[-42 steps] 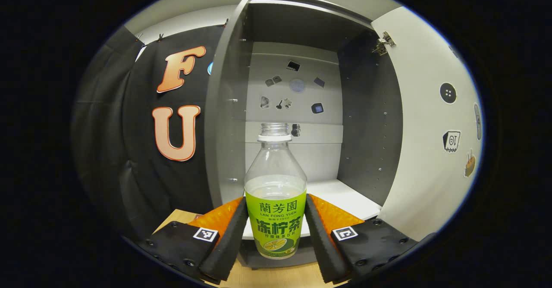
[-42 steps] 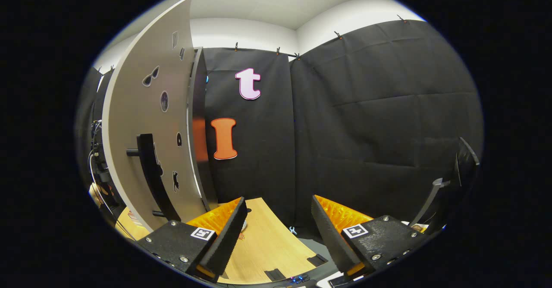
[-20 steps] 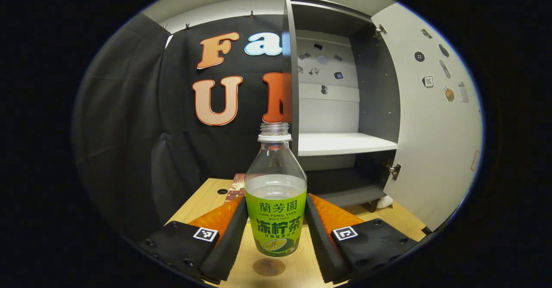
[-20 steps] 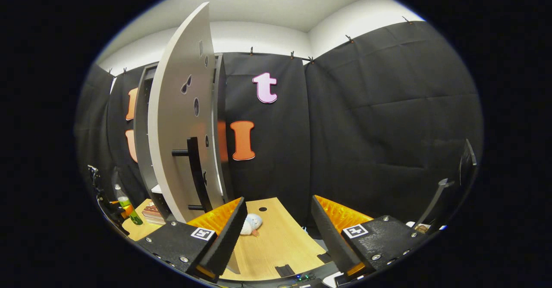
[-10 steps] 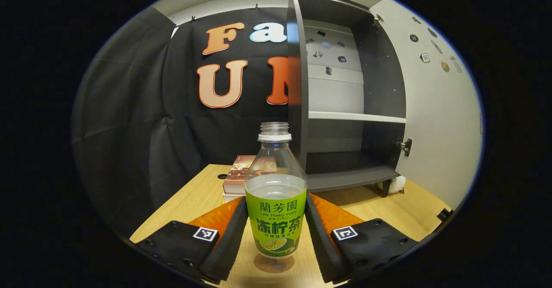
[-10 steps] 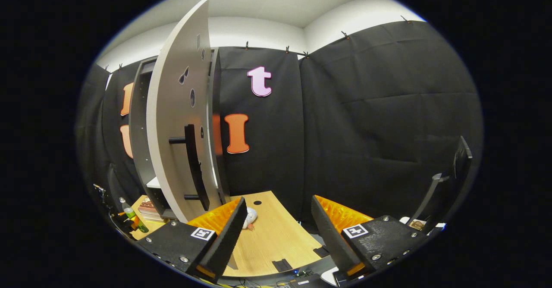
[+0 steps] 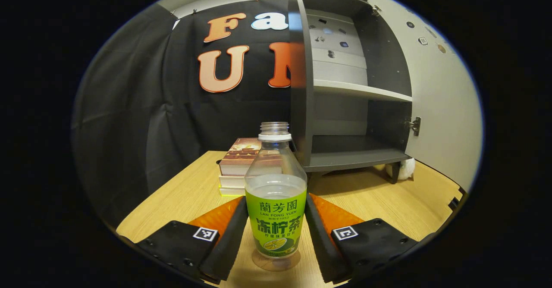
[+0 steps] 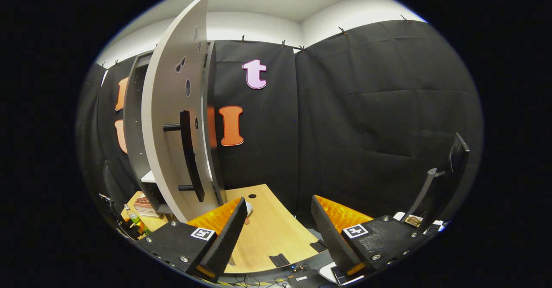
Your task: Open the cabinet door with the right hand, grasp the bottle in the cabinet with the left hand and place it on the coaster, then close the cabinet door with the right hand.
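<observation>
Wooden tabletop (image 7: 185,197) under black-draped booth walls. Left gripper (image 7: 276,232) clamped on the green-labelled tea bottle (image 7: 276,201), both fingers (image 7: 228,236) pressed against its label, bottle upright and uncapped, part full of clear liquid. Round translucent coaster (image 7: 276,262) directly beneath the bottle base; contact between the two impossible to judge. Stack of books (image 7: 237,167) just behind the bottle. Grey cabinet (image 7: 358,89) to the right, standing on the table, shelves bare, white door (image 7: 444,107) swung wide open. Right gripper (image 8: 278,232) spread open, holding nothing, above the table near the door's (image 8: 168,120) outer face, black bar handle (image 8: 189,158) well apart from its fingers. Monitor (image 8: 453,167) at far right.
</observation>
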Demonstrator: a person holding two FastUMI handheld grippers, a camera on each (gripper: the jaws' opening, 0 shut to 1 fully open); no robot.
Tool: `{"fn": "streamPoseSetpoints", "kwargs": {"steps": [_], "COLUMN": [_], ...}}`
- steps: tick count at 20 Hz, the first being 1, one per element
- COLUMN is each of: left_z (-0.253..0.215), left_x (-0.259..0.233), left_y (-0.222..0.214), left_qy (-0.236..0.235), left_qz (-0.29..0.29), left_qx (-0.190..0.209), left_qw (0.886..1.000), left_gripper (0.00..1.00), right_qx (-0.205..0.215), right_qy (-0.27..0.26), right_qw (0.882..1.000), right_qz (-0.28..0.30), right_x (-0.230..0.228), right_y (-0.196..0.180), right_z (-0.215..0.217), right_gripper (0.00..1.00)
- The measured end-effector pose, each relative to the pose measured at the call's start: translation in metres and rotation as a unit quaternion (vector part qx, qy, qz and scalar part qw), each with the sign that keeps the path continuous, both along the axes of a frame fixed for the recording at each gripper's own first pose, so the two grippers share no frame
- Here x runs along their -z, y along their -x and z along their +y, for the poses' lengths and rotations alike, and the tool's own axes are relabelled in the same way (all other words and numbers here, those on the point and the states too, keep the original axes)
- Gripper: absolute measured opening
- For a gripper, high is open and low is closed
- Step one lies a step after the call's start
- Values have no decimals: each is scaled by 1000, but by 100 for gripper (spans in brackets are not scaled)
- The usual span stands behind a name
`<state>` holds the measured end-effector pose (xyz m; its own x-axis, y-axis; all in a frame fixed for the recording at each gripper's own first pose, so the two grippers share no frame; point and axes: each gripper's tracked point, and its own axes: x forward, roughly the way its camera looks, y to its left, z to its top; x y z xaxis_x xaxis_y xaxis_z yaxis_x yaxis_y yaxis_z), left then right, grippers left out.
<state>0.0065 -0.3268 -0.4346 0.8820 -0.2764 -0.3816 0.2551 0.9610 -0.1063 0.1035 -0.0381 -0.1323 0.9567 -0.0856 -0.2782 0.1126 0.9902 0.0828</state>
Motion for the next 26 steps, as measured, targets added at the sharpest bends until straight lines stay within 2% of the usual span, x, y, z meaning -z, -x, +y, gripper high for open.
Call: {"fn": "streamPoseSetpoints", "kwargs": {"steps": [6, 7, 8, 9, 10, 13, 15, 16, 20, 21, 22, 23, 26], "left_z": [-2, -1, -1, -1, -2, 0, 0, 1, 3, 5, 4, 3, 2], "left_x": [21, 24, 25, 25, 25, 24, 25, 24, 22, 21, 19, 17, 13], "left_y": [1, 2, 1, 2, 2, 10, 12, 13, 16, 16, 17, 18, 20], "left_qy": [12, 7, 2, 0, -1, -5, -8, -8, -15, -17, -15, -12, -9], "left_qz": [10, 9, 9, 6, 3, 3, 7, 9, 17, 16, 16, 16, 23], "left_qx": [-7, -8, -8, -7, -7, -9, -11, -12, -19, -23, -22, -21, -20], "left_qw": [1000, 1000, 1000, 1000, 1000, 1000, 1000, 1000, 1000, 999, 1000, 1000, 999], "left_gripper": [82, 82, 82, 82, 82, 82, 83, 83, 82, 86, 84, 85, 88], "right_qx": [0, -1, -3, -5, -7, -12, -19, -22, -39, -45, -50, -54, -68], "right_qy": [5, 5, 6, 7, 7, 8, 7, 8, 7, 8, 11, 14, 17], "right_qw": [1000, 1000, 1000, 1000, 1000, 1000, 1000, 1000, 999, 999, 999, 998, 997], "right_qz": [4, 2, 1, 0, 0, -5, -10, -12, -12, -10, -9, -9, -9], "right_x": [2, 2, 2, 2, 2, -2, -6, -6, -5, -5, -5, -5, -5], "right_y": [-6, -8, -10, -11, -13, -18, -22, -23, -28, -30, -31, -32, -32], "right_z": [7, 8, 10, 12, 13, 16, 21, 23, 36, 41, 45, 48, 57], "right_gripper": [92, 97, 97, 92, 97, 92, 92, 97, 97, 92, 97, 92, 92]}}
